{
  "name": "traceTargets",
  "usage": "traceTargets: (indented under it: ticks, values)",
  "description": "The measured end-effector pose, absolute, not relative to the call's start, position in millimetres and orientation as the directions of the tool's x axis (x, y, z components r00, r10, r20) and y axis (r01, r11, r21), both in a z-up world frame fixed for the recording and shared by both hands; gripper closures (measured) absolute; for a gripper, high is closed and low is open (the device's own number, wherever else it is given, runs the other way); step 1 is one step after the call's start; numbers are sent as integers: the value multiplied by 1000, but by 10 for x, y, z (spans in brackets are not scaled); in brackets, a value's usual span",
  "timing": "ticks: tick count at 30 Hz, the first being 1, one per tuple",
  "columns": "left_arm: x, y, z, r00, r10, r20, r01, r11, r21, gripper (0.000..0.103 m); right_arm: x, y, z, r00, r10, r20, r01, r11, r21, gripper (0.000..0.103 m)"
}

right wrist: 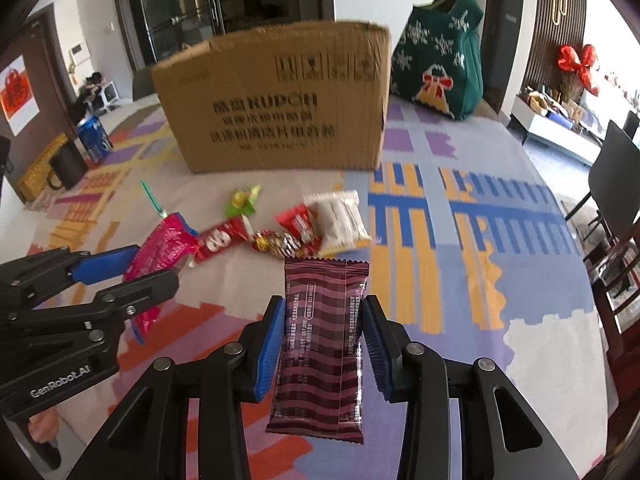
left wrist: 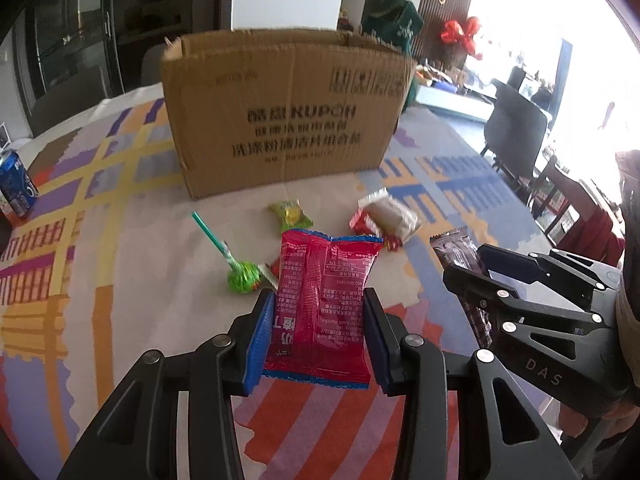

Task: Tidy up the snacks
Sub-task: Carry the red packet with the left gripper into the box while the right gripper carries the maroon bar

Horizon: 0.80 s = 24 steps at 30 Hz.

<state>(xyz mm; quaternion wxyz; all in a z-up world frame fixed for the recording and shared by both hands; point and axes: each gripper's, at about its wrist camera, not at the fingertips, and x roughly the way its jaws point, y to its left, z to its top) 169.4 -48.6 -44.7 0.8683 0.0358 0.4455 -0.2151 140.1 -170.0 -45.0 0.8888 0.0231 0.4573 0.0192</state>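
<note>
Listing, left to right: blue can (left wrist: 16,188) and dark mug (right wrist: 66,168) at far left of patterned cloth (left wrist: 120,280), not snacks, likely rigid and heavy by comparison. Green lollipop (left wrist: 242,278) lying flat, stick pointing away toward box (left wrist: 280,116); hard head in crinkly foil, probably best taken at the head, stick thin and apt to pivot. Left gripper (left wrist: 318,334) clamped on pink pack (left wrist: 324,300), pads pressing both long edges at lower half, pack lifted clear of cloth; judged light, soft, air-filled, film slick, so liable to buckle or slide under a hard squeeze. Green sweet (left wrist: 291,216) beyond, small, twist-wrapped, loose on cloth. Red packets (right wrist: 298,226) and foil candies (right wrist: 276,242) clustered mid-table, touching or overlapping; tiny and slippery, one-at-a-time picking probably awkward. White pack (right wrist: 340,220) just right of cluster, clear film over pale bar, likely crumbly. Right gripper (right wrist: 323,342) closed on brown bar (right wrist: 320,344), pads on both long sides at mid-length, bar held off cloth; judged light, fairly stiff, wrapper glossy. Box standing open-topped behind all snacks, well apart from both held items; cardboard, light, likely to shift if nudged. Green bag (right wrist: 440,60) beside box at right rear.
</note>
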Motion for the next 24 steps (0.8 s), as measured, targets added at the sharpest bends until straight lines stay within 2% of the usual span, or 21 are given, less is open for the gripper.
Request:
traceTargets:
  ticks: [24]
  values:
    - [2088, -340, 362, 673, -338, -658, 354, 928, -114, 61, 1793, -1649, 340, 744, 94, -662, -48, 995, 87, 63]
